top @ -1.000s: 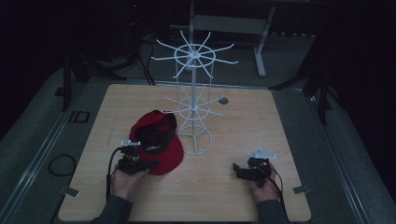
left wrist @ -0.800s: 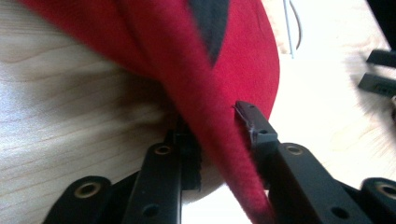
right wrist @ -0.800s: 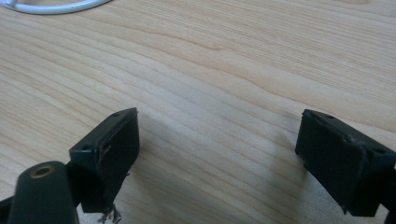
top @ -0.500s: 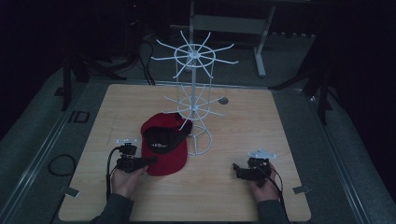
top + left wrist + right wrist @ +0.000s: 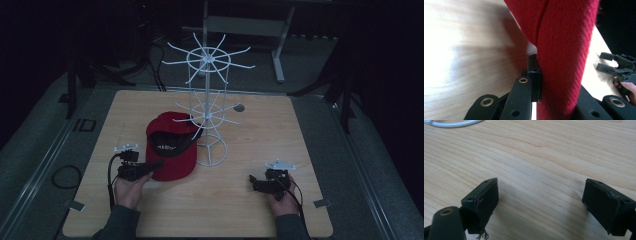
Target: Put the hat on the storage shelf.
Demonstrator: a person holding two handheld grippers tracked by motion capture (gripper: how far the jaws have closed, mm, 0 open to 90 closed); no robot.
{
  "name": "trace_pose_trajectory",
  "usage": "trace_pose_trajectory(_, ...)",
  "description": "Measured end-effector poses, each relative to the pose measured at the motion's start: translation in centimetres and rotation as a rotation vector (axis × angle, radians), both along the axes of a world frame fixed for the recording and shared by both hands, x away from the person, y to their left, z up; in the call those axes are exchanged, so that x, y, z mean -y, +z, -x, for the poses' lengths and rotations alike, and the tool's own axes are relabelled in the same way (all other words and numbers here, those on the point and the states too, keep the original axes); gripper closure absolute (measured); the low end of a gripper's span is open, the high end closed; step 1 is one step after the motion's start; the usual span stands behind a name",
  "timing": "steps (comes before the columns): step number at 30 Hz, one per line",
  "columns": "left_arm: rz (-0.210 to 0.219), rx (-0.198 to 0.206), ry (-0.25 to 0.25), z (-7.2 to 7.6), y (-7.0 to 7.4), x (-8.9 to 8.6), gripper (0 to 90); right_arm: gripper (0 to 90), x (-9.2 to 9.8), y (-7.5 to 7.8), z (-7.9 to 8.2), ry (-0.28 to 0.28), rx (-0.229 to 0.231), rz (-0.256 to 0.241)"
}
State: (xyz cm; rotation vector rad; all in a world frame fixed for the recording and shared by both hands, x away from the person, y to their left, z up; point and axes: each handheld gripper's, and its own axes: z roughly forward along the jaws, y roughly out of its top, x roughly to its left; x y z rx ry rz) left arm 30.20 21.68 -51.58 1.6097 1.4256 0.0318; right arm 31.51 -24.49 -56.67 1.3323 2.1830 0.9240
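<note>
From the high view we see the red cap (image 5: 170,147) lying on the wooden table (image 5: 300,140), its crown toward the white wire rack (image 5: 207,110) and touching or very nearly touching the rack's base ring, its brim toward us; our left gripper (image 5: 152,166) reaches in from the left and meets the brim's near edge, while our right gripper (image 5: 256,181) rests well apart on bare wood at the right, away from cap and rack alike. In the left gripper view the red cloth (image 5: 564,50) stands as a thick ridge between our two black jaws, one pad pressed flat against it and the other hidden behind the fabric, so we judge that the left gripper (image 5: 554,100) has clamped on the brim, though the view is too close and too blurred to be sure how deep the bite goes; the other gripper shows small at the right edge. In the right gripper view our jaws stand wide apart with nothing between them but wood grain (image 5: 541,170), a curve of the rack's ring just at the top. We judge the cap light and soft in the crown, likely to flop and sag; the brim is the stiff part and the sensible hold, and the woven cloth should not slip much.
</note>
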Motion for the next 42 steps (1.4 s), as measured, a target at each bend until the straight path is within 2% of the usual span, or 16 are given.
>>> trace_pose_trajectory(9,-0.010,0.056,0.022,-0.2,1.3,-1.3,85.6,13.4,0.0,0.0,0.0,0.000,0.000,0.000)
trace_pose_trajectory(18,-0.022,0.118,0.033,-0.1,2.0,-2.0,85.6,13.4,0.0,0.0,0.0,0.000,-0.001,-0.001)
trace_pose_trajectory(32,-0.016,0.167,0.099,0.0,2.6,-3.1,85.6,13.4,0.0,0.0,0.0,-0.001,-0.001,-0.001)
trace_pose_trajectory(42,-0.006,0.203,0.141,0.1,3.6,-4.0,85.5,13.4,0.0,0.0,0.0,0.000,-0.001,-0.001)
